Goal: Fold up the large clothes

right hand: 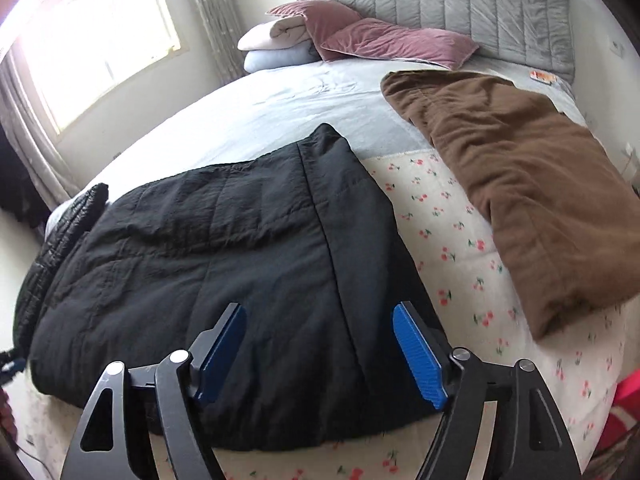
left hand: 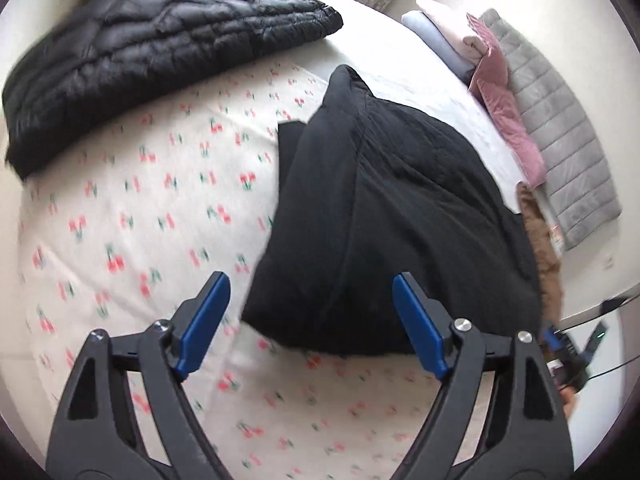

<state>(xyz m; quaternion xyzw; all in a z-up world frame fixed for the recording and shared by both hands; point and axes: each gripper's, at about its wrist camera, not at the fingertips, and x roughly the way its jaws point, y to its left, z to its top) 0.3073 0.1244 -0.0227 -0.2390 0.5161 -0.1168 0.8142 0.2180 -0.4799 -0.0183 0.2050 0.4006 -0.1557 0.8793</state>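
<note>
While both claws gape empty, the black padded jacket [right hand: 224, 264] lies just beyond the right gripper [right hand: 320, 356], long axis left-right; the left gripper [left hand: 310, 326] hangs off its left edge.

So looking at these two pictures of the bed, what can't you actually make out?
- Near hem of the black padded coat: right wrist view, covered by the right tool.
- Quilted black jacket: right wrist view shows a sliver, behind the coat; left wrist view crops it at the edge.
- Brown garment: left wrist view, mostly behind the coat.
- Cherry print on the sheet: left wrist view, motion-blurred.
- Small orange item by the headboard: too small.
</note>
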